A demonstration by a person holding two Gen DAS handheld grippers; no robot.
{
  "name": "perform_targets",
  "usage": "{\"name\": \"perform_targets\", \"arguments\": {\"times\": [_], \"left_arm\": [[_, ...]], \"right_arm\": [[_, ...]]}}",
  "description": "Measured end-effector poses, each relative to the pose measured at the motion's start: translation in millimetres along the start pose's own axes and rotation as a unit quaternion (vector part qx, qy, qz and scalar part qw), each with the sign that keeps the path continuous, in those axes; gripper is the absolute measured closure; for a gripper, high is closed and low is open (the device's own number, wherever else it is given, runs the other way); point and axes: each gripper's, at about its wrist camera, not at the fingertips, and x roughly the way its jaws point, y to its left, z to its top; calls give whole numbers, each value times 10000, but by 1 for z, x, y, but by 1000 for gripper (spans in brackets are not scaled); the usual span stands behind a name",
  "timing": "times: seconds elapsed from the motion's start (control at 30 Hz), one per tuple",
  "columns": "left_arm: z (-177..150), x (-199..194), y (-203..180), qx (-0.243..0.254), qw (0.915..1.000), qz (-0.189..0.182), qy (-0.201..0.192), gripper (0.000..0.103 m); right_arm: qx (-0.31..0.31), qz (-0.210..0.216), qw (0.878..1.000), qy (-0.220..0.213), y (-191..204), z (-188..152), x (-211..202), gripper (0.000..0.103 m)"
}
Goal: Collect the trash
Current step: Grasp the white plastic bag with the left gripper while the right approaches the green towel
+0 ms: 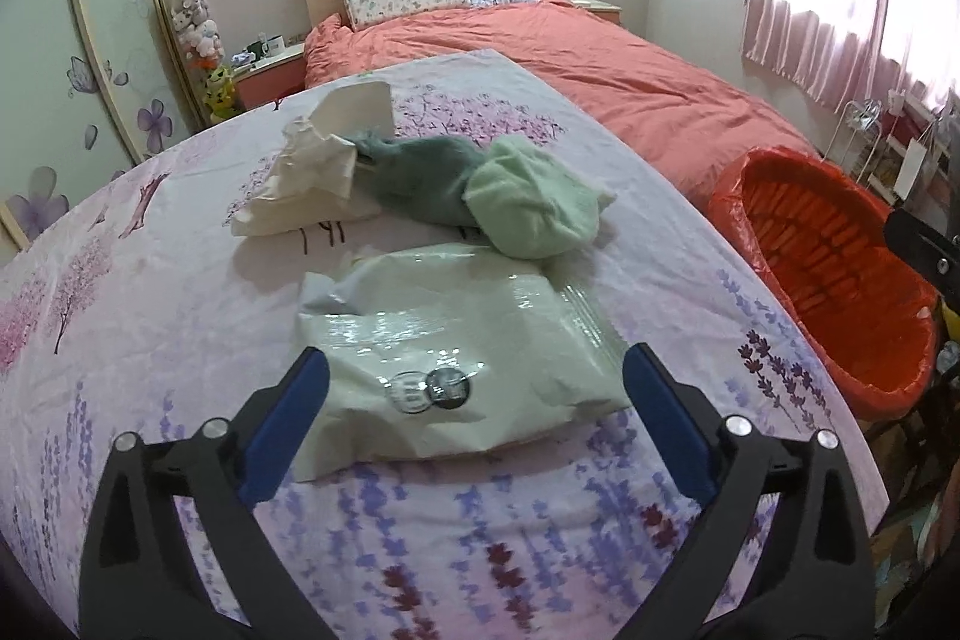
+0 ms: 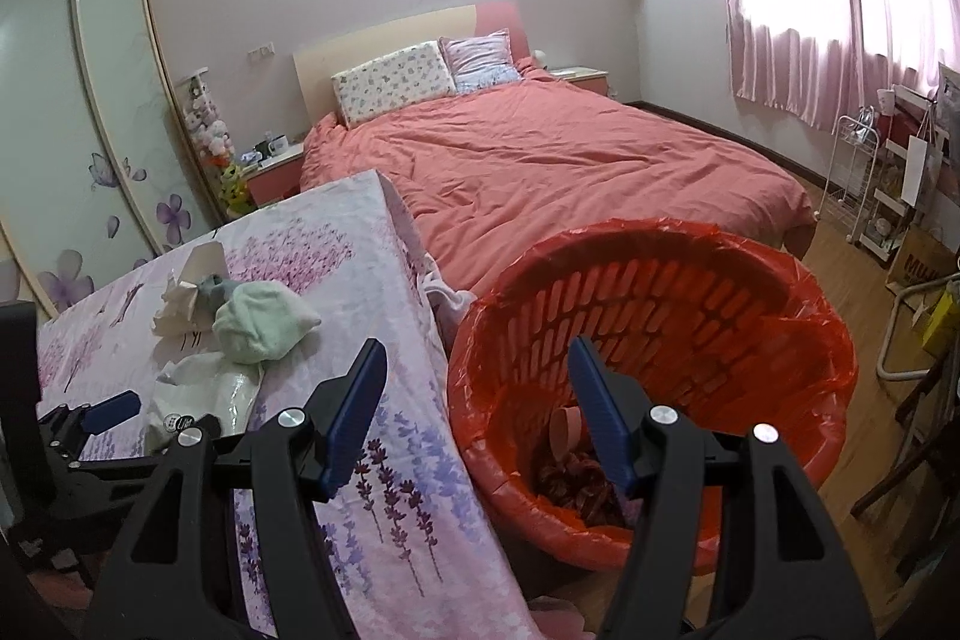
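Left wrist view: my left gripper (image 1: pixel 474 388) gapes wide around the glossy pale-green plastic packet (image 1: pixel 456 340), so I'd lower squarely before squeezing, while my right gripper (image 2: pixel 474 394) waits half-open, empty, over the red-lined basket (image 2: pixel 828 340).

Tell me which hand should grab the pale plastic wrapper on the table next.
Left. Its tool stands open astride the plastic wrapper on the table; the right tool is open over the red bin, away from it.

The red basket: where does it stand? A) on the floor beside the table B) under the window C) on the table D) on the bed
A: the red basket stands on the wooden floor, right against the edge of the flowered table.
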Motion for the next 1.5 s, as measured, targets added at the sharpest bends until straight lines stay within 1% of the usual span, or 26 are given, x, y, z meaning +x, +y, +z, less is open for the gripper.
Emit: {"name": "perform_targets", "arguments": {"times": [0.03, 0.1, 0.17, 0.2, 0.23, 0.33, 0.53, 0.7, 0.9, 0.97, 1.13, 1.23, 1.27, 1.3, 1.33, 1.4, 1.47, 1.5], "left_arm": [[0, 2, -4, 36, 10000, 76, 12, 6], [3, 9, -10, 141, 9993, 350, 69, 6], [4, 17, -7, 152, 9983, 532, 174, 6], [3, 19, -3, 108, 9984, 522, 205, 7], [2, 20, 5, 34, 9985, 486, 243, 9], [-2, 20, 27, -134, 9982, 518, 255, 10], [-12, 17, 92, -496, 9953, 778, 295, 11], [-20, 11, 131, -631, 9932, 937, 284, 11], [-29, 4, 164, -726, 9927, 937, 238, 11], [-30, 4, 170, -754, 9927, 918, 220, 11], [-33, 3, 189, -838, 9927, 848, 174, 11], [-34, 0, 198, -935, 9927, 751, 145, 11], [-35, -1, 201, -958, 9928, 714, 128, 11], [-36, -3, 201, -959, 9928, 704, 119, 10], [-37, -4, 201, -951, 9929, 698, 111, 10], [-39, -7, 201, -928, 9933, 677, 93, 10], [-40, -8, 203, -943, 9934, 646, 93, 10], [-40, -9, 204, -959, 9933, 635, 92, 10]], "right_arm": [[7, 8, 10000, 11, 2, 0, 1, 40], [24, 31, 10000, 43, 4, -2, 2, 40], [22, 65, 10000, 65, 7, -3, 3, 40], [6, 81, 9999, 68, 9, -3, 3, 40], [-12, 94, 9999, 71, 11, -3, 3, 40], [-31, 141, 9998, 97, 15, -5, 5, 40], [-101, 320, 9992, 195, 34, -8, 14, 40], [-177, 561, 9977, 340, 62, -8, 29, 40], [-316, 873, 9944, 505, 104, -3, 56, 40], [-373, 953, 9932, 559, 118, -1, 66, 40], [-620, 890, 9919, 665, 145, 3, 87, 40], [-699, 831, 9914, 733, 150, 3, 96, 40], [-733, 795, 9912, 768, 150, 2, 99, 42], [-754, 776, 9909, 802, 149, 0, 101, 47], [-760, 777, 9903, 860, 147, -2, 101, 59], [-707, 801, 9899, 929, 141, -5, 100, 77], [-612, 826, 9902, 944, 135, -6, 97, 86], [-600, 814, 9905, 928, 132, -7, 94, 89]]}}
